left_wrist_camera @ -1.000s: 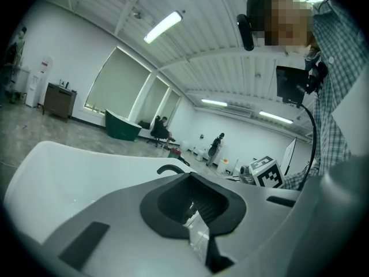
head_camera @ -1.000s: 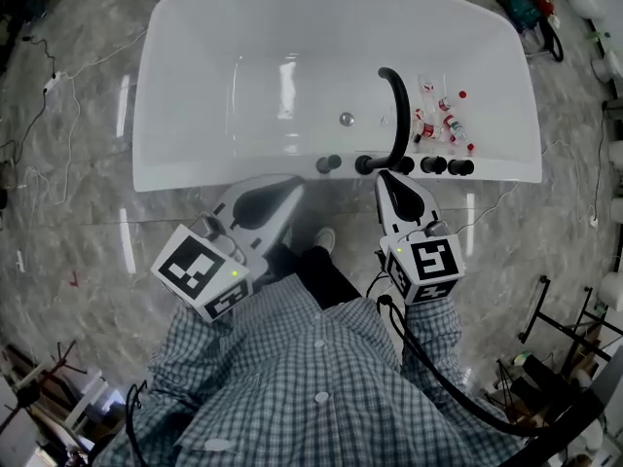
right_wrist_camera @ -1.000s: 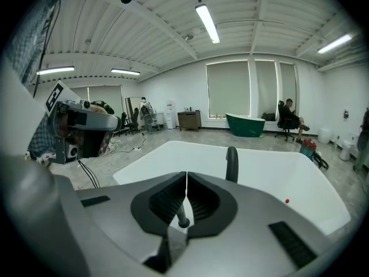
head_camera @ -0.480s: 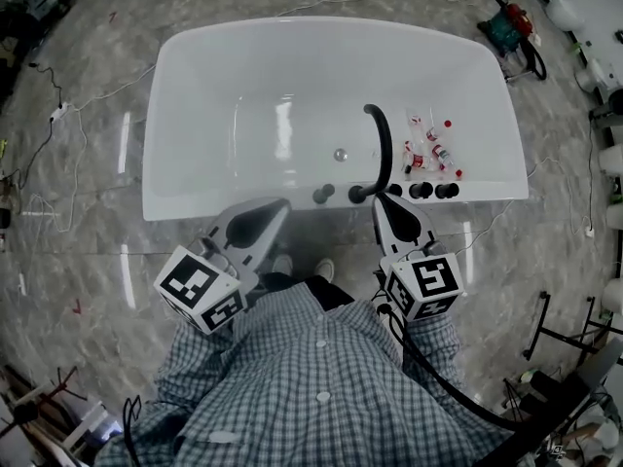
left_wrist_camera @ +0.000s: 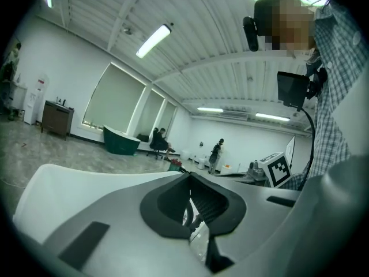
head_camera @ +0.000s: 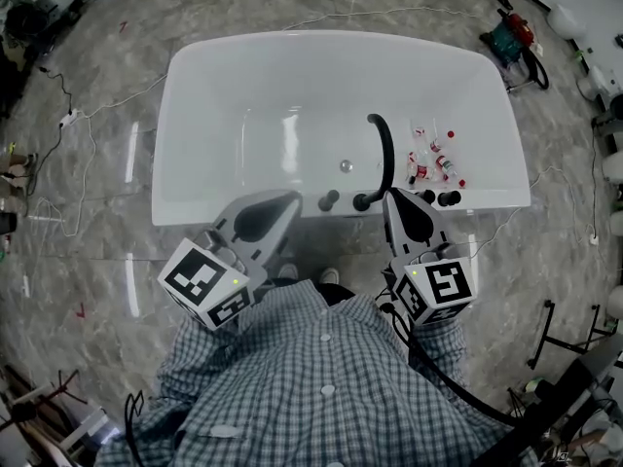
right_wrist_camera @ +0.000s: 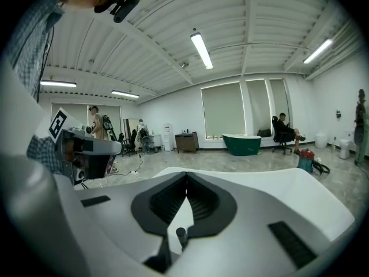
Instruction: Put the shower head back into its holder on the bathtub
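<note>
Holding left tongs [head_camera: 292, 198] and right tongs [head_camera: 392, 197] pressed together, empty, by white bathtub [head_camera: 292, 66] near rim, with black shower head [head_camera: 386, 154] standing there among knobs [head_camera: 329, 200]

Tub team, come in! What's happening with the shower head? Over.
Left hand-held gripper and right hand-held gripper shut, empty. Shower head arcs up from the tub rim, untouched. Small bottles lie beside it.
</note>
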{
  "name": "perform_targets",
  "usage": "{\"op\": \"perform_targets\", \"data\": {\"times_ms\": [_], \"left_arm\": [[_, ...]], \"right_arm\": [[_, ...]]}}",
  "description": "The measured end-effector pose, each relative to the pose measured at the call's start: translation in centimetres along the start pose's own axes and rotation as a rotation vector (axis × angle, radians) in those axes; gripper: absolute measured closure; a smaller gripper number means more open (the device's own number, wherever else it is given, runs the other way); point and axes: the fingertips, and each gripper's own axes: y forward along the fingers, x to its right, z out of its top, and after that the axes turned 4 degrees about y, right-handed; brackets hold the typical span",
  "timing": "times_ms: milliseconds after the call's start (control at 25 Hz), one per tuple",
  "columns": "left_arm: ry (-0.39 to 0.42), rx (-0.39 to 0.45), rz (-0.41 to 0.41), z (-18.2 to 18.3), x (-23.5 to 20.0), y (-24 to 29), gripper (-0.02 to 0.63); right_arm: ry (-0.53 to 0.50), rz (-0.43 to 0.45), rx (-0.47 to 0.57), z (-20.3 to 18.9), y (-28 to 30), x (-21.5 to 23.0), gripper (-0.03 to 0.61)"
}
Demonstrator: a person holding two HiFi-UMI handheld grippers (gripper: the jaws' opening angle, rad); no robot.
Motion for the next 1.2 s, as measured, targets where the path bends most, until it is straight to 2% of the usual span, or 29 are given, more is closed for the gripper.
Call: {"op": "perform_targets", "data": {"times_ms": [280,1200], "left_arm": [[0.021,0.034,-0.004,0.98,0.23,-0.08,0.604],[0.014,0.032,0.013,0.68,-0.01,-0.45,0.604]], "right_arm": [[-0.019,0.019,0.001,0.17,0.05,-0.75,0.56],[-0.023,0.025,-0.017,-0.21,-0.14,-0.55,0.56]]}}
